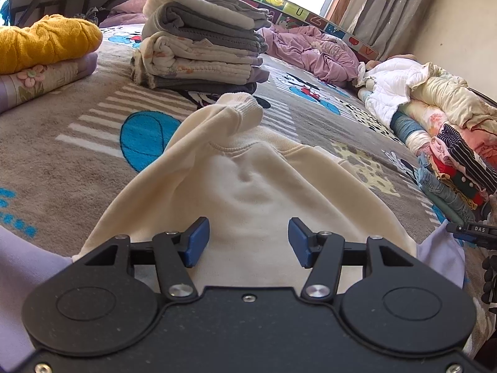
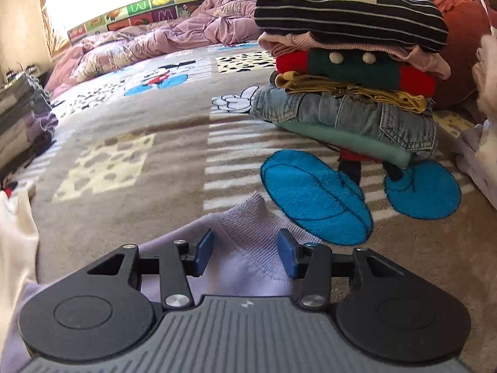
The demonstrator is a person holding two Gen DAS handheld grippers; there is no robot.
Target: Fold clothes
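A cream sweatshirt [image 1: 248, 186] lies on the cartoon blanket [image 1: 77, 161] in the left wrist view, one sleeve cuff folded up over its neckline. My left gripper [image 1: 248, 242] is open just above its body, holding nothing. A lilac garment [image 2: 248, 258] lies under it; its ribbed cuff shows in the right wrist view. My right gripper [image 2: 245, 251] is open over that cuff, holding nothing. The lilac cloth also shows at the edges of the left wrist view [image 1: 441, 251]. The cream sweatshirt's edge shows at far left in the right wrist view [image 2: 15, 242].
A tall stack of folded grey and white clothes [image 1: 202, 43] stands behind the sweatshirt. A yellow knit [image 1: 46, 40] on folded bedding is at left. A colourful folded stack [image 2: 351, 71] stands at right, a crumpled pink quilt [image 2: 149, 43] at the back.
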